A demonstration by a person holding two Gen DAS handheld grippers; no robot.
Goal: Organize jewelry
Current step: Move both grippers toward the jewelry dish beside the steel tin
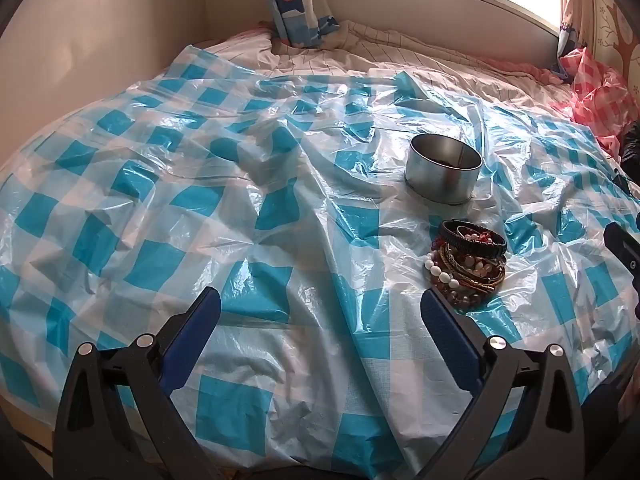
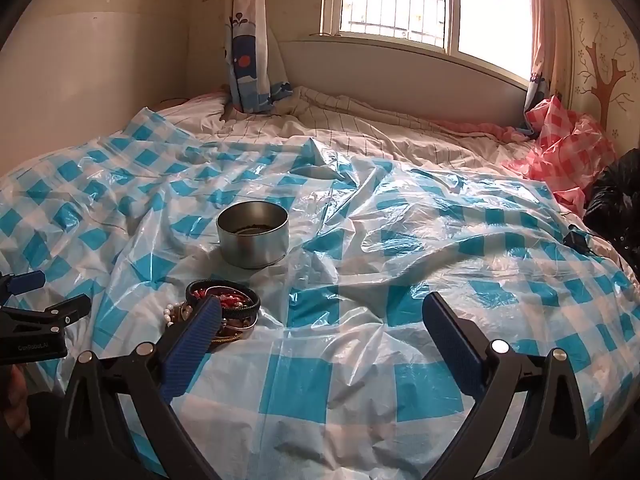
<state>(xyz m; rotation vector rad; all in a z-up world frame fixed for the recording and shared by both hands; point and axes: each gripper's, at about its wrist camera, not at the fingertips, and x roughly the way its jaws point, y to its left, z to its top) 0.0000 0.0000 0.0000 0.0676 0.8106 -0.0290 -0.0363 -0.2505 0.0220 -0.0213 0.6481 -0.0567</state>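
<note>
A pile of bracelets (image 1: 468,264), beaded and dark braided, lies on a blue-and-white checked plastic sheet (image 1: 240,220) spread over a bed. Just beyond the pile stands a round metal tin (image 1: 443,168), open at the top. My left gripper (image 1: 320,304) is open with nothing between its fingers; the pile sits just past its right fingertip. In the right wrist view my right gripper (image 2: 322,312) is open and empty too. Its left finger partly covers the bracelets (image 2: 224,300), and the tin (image 2: 253,240) stands behind them. The left gripper (image 2: 32,312) shows at the left edge.
A striped sheet (image 2: 360,128) covers the far side of the bed below a window (image 2: 400,0). A patterned curtain (image 2: 248,40) hangs at the back left. Crumpled pink checked plastic (image 2: 568,152) and a black bag (image 2: 616,200) lie at the right.
</note>
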